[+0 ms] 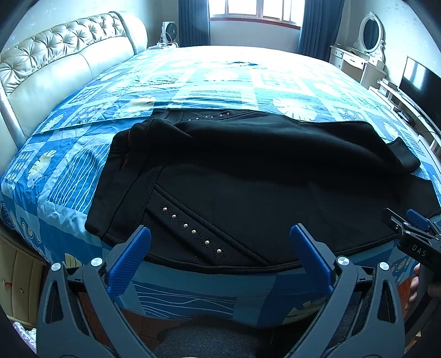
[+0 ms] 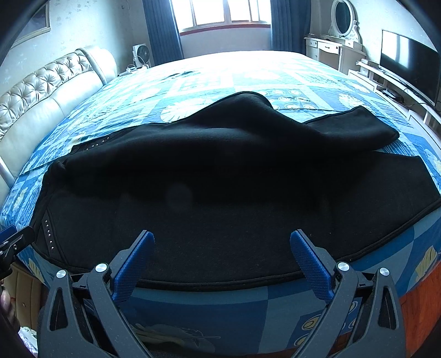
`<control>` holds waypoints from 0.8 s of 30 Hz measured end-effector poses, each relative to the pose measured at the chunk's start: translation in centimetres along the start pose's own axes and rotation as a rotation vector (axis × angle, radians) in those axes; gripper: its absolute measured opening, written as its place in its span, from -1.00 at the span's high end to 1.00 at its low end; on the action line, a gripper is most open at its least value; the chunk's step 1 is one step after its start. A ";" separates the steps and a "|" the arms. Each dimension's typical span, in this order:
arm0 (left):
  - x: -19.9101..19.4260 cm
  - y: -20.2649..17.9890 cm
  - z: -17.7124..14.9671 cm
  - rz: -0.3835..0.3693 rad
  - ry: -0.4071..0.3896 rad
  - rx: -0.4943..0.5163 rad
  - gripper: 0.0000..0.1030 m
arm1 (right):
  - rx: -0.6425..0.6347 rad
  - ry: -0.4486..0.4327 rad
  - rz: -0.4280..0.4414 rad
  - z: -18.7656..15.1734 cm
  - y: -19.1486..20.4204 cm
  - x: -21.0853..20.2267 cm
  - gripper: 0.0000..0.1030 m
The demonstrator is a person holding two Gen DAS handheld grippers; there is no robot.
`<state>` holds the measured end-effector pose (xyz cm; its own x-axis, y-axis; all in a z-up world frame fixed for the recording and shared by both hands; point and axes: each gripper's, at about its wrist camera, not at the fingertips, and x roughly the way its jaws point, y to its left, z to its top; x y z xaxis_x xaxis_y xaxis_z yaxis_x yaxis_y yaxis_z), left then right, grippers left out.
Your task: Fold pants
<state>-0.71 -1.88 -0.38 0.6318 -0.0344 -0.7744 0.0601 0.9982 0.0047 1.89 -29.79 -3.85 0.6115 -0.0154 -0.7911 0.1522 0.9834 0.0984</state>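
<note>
Black pants [image 1: 248,170] with silver studs lie across the near edge of the bed, waist at the left, legs running right; the far leg is loosely folded over the near one. They also show in the right wrist view [image 2: 234,179]. My left gripper [image 1: 220,234] is open and empty, hovering over the near edge by the studded pocket. My right gripper [image 2: 222,239] is open and empty over the near leg's edge. The right gripper's tip shows at the right of the left wrist view [image 1: 410,225].
The bed [image 1: 209,79] has a blue patterned quilt and a tufted headboard [image 1: 55,60] at the left. A dresser with mirror [image 2: 339,41] and a TV [image 2: 408,66] stand at the right. A window with blue curtains [image 2: 223,13] is beyond.
</note>
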 end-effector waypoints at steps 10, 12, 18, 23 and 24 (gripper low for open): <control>0.0 0.0 0.0 0.001 0.002 0.000 -0.96 | -0.009 0.007 0.003 0.0 0.2 0.1 -0.91; 0.1 0.0 0.0 0.000 0.002 -0.001 -0.96 | -0.010 0.007 0.004 0.0 0.3 0.1 -0.91; 0.0 0.0 0.0 0.001 0.002 0.000 -0.96 | -0.008 0.009 0.008 -0.1 0.4 0.2 -0.91; 0.0 0.0 0.0 0.000 0.002 0.000 -0.96 | -0.009 0.011 0.013 0.0 0.4 0.3 -0.91; 0.1 0.0 0.0 0.000 0.003 0.000 -0.96 | -0.008 0.012 0.014 0.0 0.4 0.3 -0.91</control>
<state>-0.70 -1.84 -0.45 0.6294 -0.0347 -0.7763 0.0607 0.9981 0.0046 2.09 -29.44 -4.04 0.6041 0.0007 -0.7969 0.1370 0.9850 0.1048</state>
